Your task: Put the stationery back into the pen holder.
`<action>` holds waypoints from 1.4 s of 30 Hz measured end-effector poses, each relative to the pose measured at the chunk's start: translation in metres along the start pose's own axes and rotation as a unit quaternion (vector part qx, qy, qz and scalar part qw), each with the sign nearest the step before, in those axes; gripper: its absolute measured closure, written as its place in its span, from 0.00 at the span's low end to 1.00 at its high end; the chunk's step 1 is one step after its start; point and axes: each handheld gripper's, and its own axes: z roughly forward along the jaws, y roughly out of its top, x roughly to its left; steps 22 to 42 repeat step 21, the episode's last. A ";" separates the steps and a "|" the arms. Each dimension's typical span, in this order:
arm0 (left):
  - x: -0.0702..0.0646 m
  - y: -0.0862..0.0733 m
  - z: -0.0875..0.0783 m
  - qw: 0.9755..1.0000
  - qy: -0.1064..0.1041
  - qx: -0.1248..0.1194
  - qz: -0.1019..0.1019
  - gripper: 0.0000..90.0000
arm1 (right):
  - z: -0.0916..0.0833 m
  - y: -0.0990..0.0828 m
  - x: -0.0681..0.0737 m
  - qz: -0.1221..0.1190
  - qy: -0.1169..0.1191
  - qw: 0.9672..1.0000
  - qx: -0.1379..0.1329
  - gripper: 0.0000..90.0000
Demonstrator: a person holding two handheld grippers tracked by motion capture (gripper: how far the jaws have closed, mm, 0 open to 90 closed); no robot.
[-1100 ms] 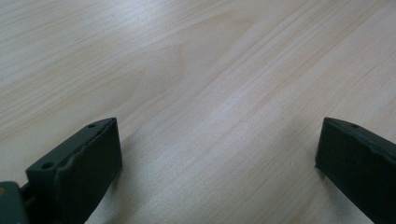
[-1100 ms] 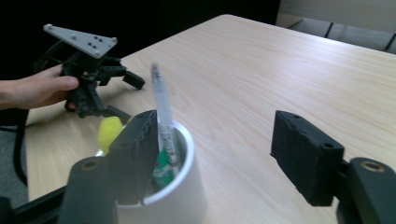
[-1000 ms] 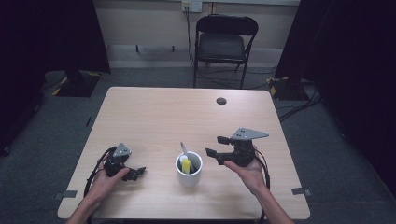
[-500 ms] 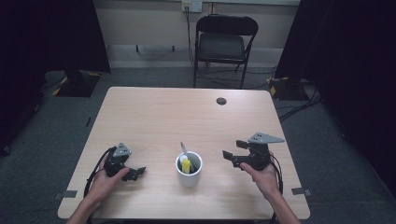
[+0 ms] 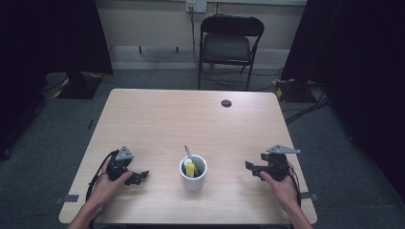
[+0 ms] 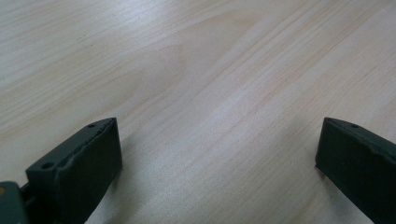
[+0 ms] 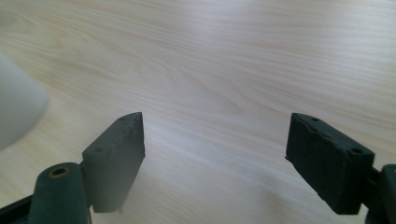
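Left tool (image 5: 138, 177): jaws wide apart, nothing between them, low over the worktop (image 5: 157, 119) near its front left corner.
Right tool (image 5: 252, 168): jaws have just been opening, nothing between them, near the front right corner.
Mug (image 5: 193, 172): upright between both tools by the front edge, holding a yellow item (image 5: 190, 168).

We're seeing the mug (image 5: 193, 173) sitting on the table (image 5: 191, 124) between the left gripper (image 5: 136, 177) and right gripper (image 5: 251, 167), chair (image 5: 228, 45) standing behind.

My L gripper (image 5: 138, 177) rests low, fingers (image 6: 84, 163) wide apart. R gripper (image 5: 252, 168) low too, fingers (image 7: 116, 154) just been opening, nothing betw them.
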 end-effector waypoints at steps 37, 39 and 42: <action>0.000 0.000 0.000 1.000 0.000 0.001 0.002 0.00 | 0.023 -0.024 -0.015 -0.020 -0.089 0.995 0.032 0.16; 0.000 0.000 0.000 1.000 0.000 0.001 0.002 0.00 | 0.023 -0.024 -0.015 -0.020 -0.089 0.995 0.032 0.16; 0.000 0.000 0.000 1.000 0.000 0.001 0.002 0.00 | 0.023 -0.024 -0.015 -0.020 -0.089 0.995 0.032 0.16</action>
